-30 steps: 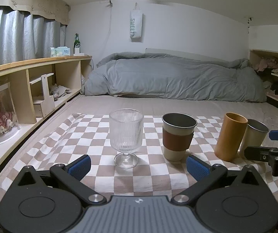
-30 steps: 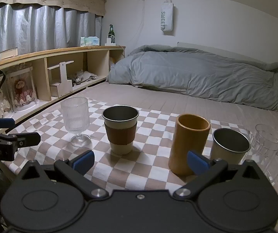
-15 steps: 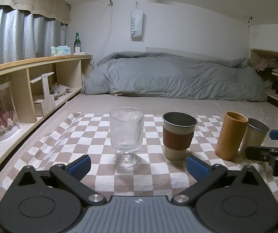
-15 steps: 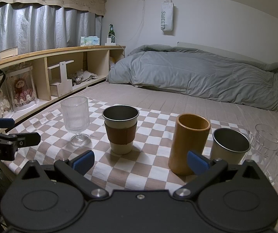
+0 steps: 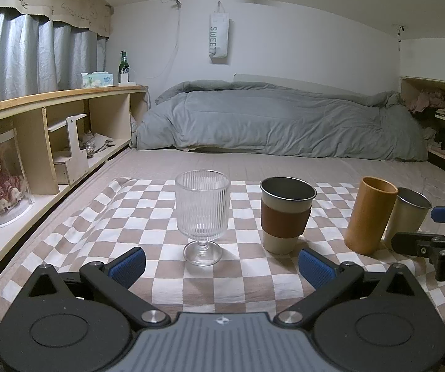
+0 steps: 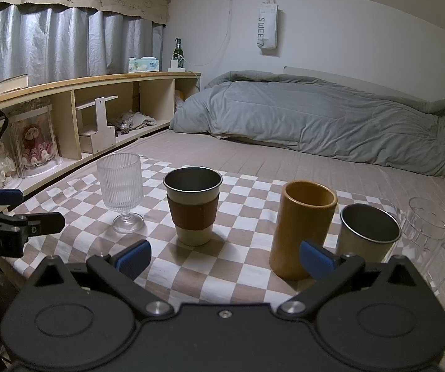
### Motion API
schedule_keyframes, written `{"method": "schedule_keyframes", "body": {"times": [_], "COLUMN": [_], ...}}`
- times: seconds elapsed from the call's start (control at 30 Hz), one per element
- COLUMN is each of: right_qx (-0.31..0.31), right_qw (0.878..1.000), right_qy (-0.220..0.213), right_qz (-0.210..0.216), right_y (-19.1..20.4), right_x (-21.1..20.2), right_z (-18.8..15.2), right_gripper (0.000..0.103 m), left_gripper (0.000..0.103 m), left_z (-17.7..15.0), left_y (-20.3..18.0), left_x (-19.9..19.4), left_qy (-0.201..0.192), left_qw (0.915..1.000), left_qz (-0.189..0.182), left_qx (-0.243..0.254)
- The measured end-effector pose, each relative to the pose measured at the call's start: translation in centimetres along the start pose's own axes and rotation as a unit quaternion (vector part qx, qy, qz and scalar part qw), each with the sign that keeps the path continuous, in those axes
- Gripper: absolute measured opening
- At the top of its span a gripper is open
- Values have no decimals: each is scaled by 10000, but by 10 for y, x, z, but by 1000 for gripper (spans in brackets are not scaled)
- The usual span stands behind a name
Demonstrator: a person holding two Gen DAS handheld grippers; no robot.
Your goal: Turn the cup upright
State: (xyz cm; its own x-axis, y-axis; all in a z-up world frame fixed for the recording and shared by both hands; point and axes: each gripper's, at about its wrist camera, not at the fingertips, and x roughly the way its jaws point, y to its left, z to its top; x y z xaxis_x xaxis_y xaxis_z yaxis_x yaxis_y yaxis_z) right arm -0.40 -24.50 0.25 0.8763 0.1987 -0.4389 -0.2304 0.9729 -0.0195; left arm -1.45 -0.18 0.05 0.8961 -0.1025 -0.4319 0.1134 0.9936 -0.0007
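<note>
Several cups stand upright in a row on a checkered cloth: a ribbed glass goblet, a steel cup with a brown sleeve, an orange tumbler, a plain steel cup and a clear glass mug at the far right. My left gripper is open and empty in front of the goblet and sleeved cup. My right gripper is open and empty in front of the sleeved cup and tumbler.
The cloth lies on a bed with a grey duvet at the back. A wooden shelf unit with dolls and boxes runs along the left. The right gripper's fingers show at the right edge of the left wrist view.
Both grippers have stayed almost still, with only a slight drift of the views. No cup has moved.
</note>
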Motion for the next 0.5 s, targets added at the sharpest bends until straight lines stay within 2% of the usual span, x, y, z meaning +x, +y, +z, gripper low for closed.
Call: {"method": "schedule_keyframes", "body": {"times": [0.5], "right_qx": [17], "right_qw": [10000], "right_qy": [1], "right_qz": [-9], "right_y": [0], "right_x": [1], "right_z": [0], "right_gripper": [103], "left_gripper": [103], "left_z": [0], "left_y": [0], "left_x": [0], "left_qy": [8], "left_qw": [10000], "left_qz": [3], "left_qx": [9]}}
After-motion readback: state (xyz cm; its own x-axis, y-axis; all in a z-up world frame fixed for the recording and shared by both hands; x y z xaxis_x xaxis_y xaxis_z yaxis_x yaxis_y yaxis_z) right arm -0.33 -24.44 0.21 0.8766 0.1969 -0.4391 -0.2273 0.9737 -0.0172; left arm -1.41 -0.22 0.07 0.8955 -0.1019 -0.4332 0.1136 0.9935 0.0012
